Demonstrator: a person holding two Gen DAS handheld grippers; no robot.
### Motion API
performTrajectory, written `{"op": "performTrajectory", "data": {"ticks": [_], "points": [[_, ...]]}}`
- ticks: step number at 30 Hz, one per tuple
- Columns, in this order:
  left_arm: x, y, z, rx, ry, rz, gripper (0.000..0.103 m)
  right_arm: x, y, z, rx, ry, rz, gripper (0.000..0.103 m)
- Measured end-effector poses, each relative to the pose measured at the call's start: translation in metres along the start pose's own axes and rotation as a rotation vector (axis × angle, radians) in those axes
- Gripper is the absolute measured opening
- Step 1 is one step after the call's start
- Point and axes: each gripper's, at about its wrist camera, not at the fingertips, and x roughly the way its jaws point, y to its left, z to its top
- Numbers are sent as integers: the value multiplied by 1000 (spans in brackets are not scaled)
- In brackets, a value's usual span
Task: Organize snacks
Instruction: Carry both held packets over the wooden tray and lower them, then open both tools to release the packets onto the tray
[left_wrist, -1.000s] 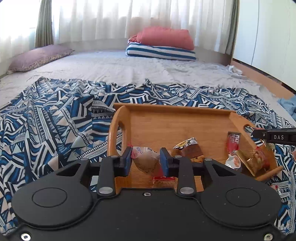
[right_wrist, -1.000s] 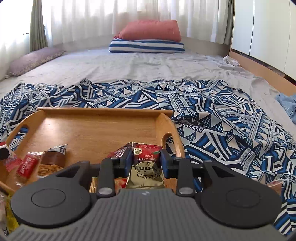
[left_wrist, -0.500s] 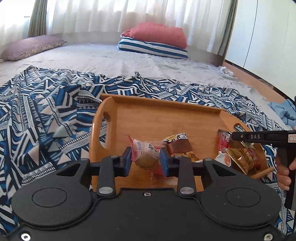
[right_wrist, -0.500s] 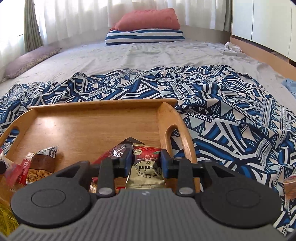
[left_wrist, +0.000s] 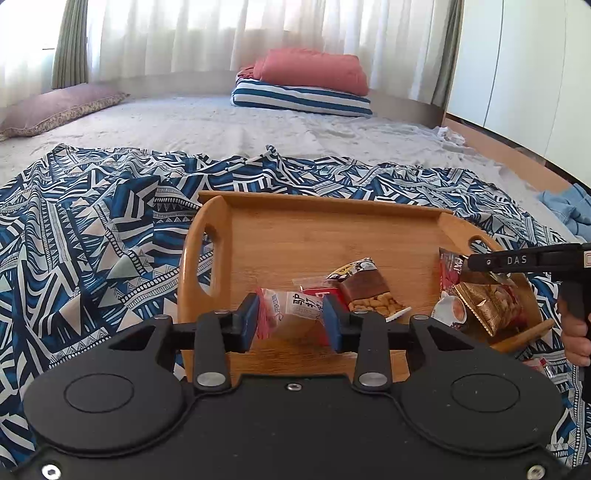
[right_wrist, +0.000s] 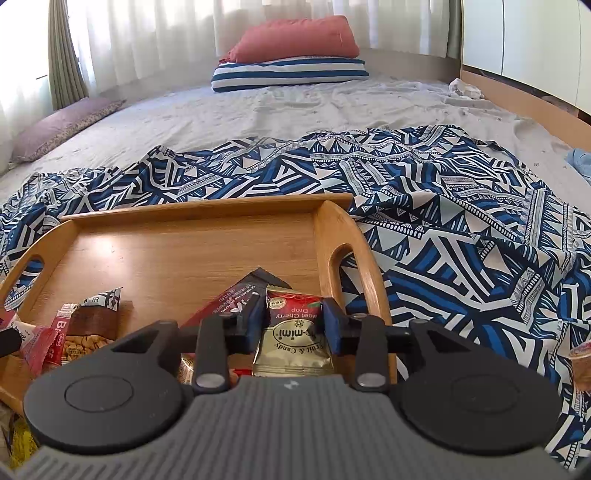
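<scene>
- Here, the left gripper (left_wrist: 293, 321) hangs low over the near side of the wooden tray (left_wrist: 314, 236), tilted downward.
- Its jaws have just been opening; a white snack packet (left_wrist: 295, 308) with red ends sits between them, filling most of the gap.
- The pads lie along the packet's two ends and do not appear to squeeze it, so this gripper reads as released.
- The packet rests on the tray floor at about 7 o'clock from the tray's middle, near the left handle.
- A peanut bar (left_wrist: 369, 291) lies at 2 o'clock from that packet, touching it.
- The right gripper (right_wrist: 293, 325) hangs over the tray's 4 o'clock corner, just inside the right handle.
- Its jaws have also just been opening; a red and gold candy bag (right_wrist: 291, 332) lies between them, lengthwise along the fingers.
- A thin gap shows on the bag's left side, so the pads are not pressing and the jaws stand parted.
- A dark red stick packet (right_wrist: 236, 299) pokes out at 10 o'clock from the bag, partly beneath it.
- In the left view, a hand (left_wrist: 576, 336) holds the right tool at the tray's 3 o'clock end, above a gold packet (left_wrist: 487, 306).
- The tray stands on a blue patterned cloth (left_wrist: 92, 240).
</scene>
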Motion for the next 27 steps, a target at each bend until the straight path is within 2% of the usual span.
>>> {"op": "performTrajectory", "data": {"ticks": [1, 4, 6, 9, 12, 16, 21, 27], "points": [[0, 1, 0, 0, 1, 5, 38, -1, -1, 0, 0, -2, 0, 56], [-2, 3, 0, 2, -1, 12, 50, -6, -2, 0, 9, -10, 1, 61], [-6, 3, 0, 4, -11, 5, 65, -11, -3, 0, 14, -18, 2, 65], [-15, 2, 0, 19, -29, -4, 82, -21, -2, -2, 6, -31, 2, 69], [-25, 1, -1, 28, -38, 0, 88, -33, 0, -5, -21, -52, -1, 74], [-39, 0, -5, 40, -45, 13, 91, -51, 5, -11, -58, -82, 1, 81], [-61, 1, -16, 47, -67, 17, 99, -75, 11, -21, -88, -116, 18, 89], [-83, 4, -32, 52, -78, 22, 101, -96, 16, -43, -99, -146, 10, 98]]}}
